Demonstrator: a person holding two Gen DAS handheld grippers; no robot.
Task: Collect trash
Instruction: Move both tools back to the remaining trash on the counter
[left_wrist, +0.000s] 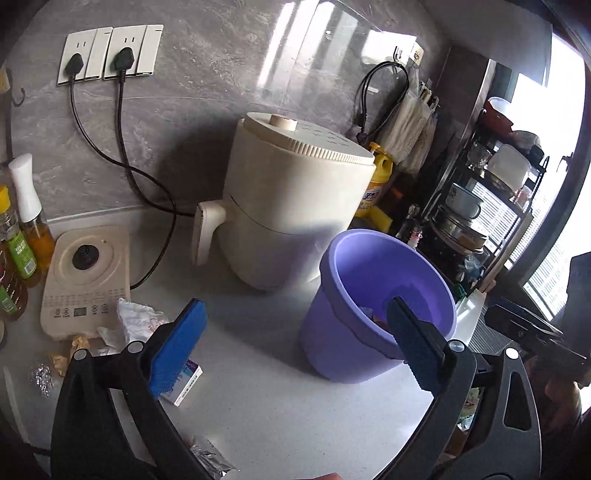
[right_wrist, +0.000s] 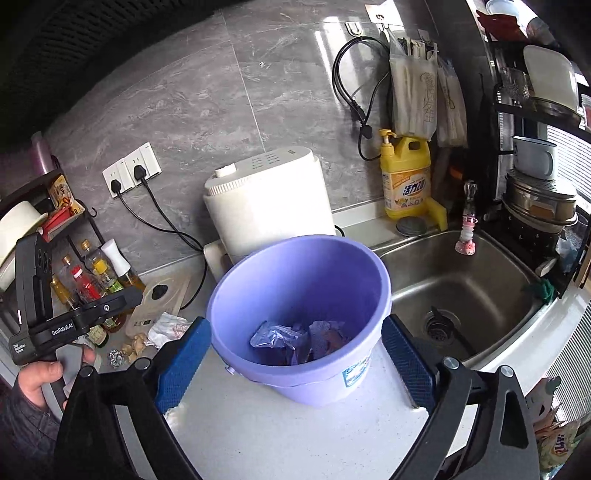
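Both tongs stand released with nothing between the pads: the left tongs (left_wrist: 295, 347) hang over the desk (left_wrist: 258, 398) in the lower middle of the left wrist view, one pad across the rim of the purple bucket (left_wrist: 373, 295), and the right tongs (right_wrist: 295, 365) straddle the same bucket (right_wrist: 295, 295) at the centre of the right wrist view, pads clear of its wall. The bucket already holds some crumpled foil and wrappers (right_wrist: 295, 339). More trash lies at the lower left of the left wrist view: a crumpled tissue (left_wrist: 136, 321), a small white and blue box (left_wrist: 186, 382), a foil ball (left_wrist: 41, 376) and yellowish paper scraps (left_wrist: 79, 343), all just beside the induction cooker (left_wrist: 85, 280). The step in hand looks like going back for the next piece. To do it well, I would send the left tongs to the box or tissue, which lie nearest, come down with the pads spread on either side, pinch light things at their thickest fold, and let go only once well above the bucket mouth. Readable writing is sparse: the left tool's body (right_wrist: 62, 328) reads "GenRobot.AI", the yellow detergent bottle (right_wrist: 406, 181) carries Chinese characters, and the hanging chopstick sleeves (right_wrist: 417, 96) bear printed characters too; the box's print is too blurred to read.
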